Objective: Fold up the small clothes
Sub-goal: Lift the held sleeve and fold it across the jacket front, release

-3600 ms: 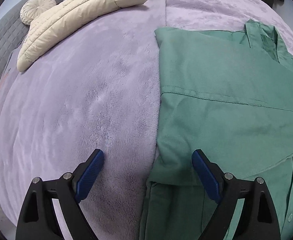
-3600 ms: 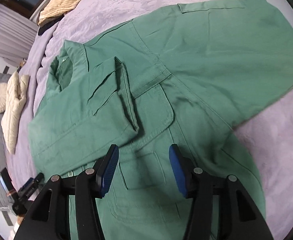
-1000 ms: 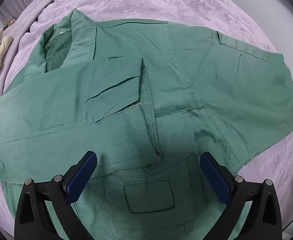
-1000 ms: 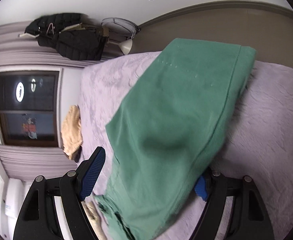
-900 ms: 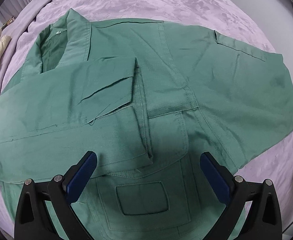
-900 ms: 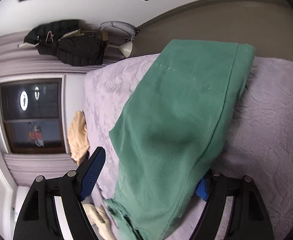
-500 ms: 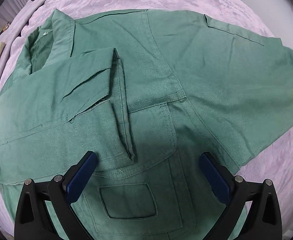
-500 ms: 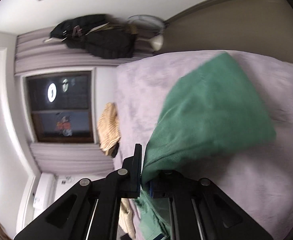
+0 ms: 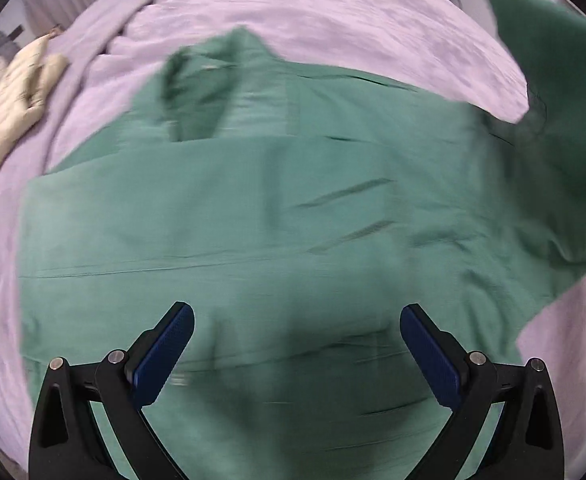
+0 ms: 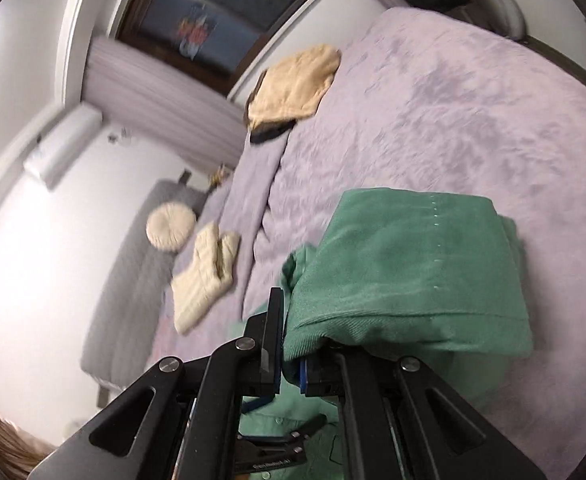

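A green shirt (image 9: pixel 253 216) lies spread on the purple bedspread (image 9: pixel 333 28), collar toward the far left. My left gripper (image 9: pixel 293 344) is open and empty, hovering over the shirt's lower body. My right gripper (image 10: pixel 291 344) is shut on the shirt's sleeve (image 10: pixel 409 272) and holds it lifted above the bed. That raised sleeve also shows in the left wrist view (image 9: pixel 553 92) at the upper right. The image is blurred by motion.
A cream puffer jacket (image 9: pixel 9 120) lies at the bed's left edge; it also shows in the right wrist view (image 10: pixel 205 272). A tan garment (image 10: pixel 293 84) lies at the far end. A round cushion (image 10: pixel 171 224) sits on a grey sofa.
My right gripper has closed on the sleeve and lifted it up and over toward the shirt's body. My left gripper has shifted left over the shirt, still open.
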`<state>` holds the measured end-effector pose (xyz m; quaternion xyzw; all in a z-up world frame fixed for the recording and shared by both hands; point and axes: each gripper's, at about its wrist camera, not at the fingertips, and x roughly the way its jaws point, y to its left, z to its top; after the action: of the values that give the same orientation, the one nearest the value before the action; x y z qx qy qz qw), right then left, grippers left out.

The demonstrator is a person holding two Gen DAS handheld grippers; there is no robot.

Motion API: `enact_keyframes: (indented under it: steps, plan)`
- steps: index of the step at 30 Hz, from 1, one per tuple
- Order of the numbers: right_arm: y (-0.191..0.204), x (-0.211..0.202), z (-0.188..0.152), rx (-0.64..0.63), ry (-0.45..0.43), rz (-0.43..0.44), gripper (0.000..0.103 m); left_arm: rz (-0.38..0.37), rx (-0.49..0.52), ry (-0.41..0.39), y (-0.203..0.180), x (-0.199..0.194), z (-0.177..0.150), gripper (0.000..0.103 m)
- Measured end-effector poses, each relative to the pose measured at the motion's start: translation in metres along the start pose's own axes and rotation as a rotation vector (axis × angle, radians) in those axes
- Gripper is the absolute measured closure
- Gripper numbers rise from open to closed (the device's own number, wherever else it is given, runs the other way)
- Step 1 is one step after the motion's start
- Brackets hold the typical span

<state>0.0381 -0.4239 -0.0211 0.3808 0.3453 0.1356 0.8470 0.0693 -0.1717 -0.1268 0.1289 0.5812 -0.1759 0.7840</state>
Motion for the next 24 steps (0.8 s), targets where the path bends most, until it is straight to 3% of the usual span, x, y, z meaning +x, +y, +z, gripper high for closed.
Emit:
enact_keyframes:
  steps: [4,7,8,10,12,14,16,18,21,24]
  plan:
    - [0.028,0.113,-0.056,-0.098,0.235,-0.138,0.096,0.089,-0.065,-0.004,0.069,0.001,-0.014,0.0]
    - [0.013,0.181,-0.102,-0.088,0.383,-0.276,0.092,0.136,-0.13,0.026,0.113,0.008,-0.028,0.0]
    - [0.007,0.191,-0.112,-0.067,0.404,-0.322,0.086,0.147,-0.148,0.034,0.127,0.009,-0.035,0.0]
    - [-0.009,0.193,-0.122,0.026,0.395,-0.327,0.073,0.161,-0.18,0.047,0.152,0.01,-0.047,0.0]
    - [-0.012,0.18,-0.118,0.1,0.347,-0.289,0.039,0.165,-0.206,0.06,0.171,0.012,-0.057,0.0]
    - [-0.011,0.161,-0.115,0.118,0.264,-0.321,0.039,0.165,-0.232,0.069,0.185,0.013,-0.066,0.0]
    - [-0.015,0.147,-0.107,0.154,0.199,-0.354,0.043,0.159,-0.258,0.076,0.198,0.015,-0.072,0.0]
    - [-0.017,0.148,-0.095,0.187,0.16,-0.36,0.098,0.151,-0.278,0.079,0.208,0.015,-0.077,0.0]
    - [0.024,0.159,-0.079,0.0,0.134,-0.419,0.098,0.135,-0.295,0.063,0.224,0.012,-0.078,0.0]
    - [0.085,0.182,-0.1,-0.292,0.204,-0.426,0.098,0.123,-0.314,0.031,0.242,0.004,-0.081,0.0]
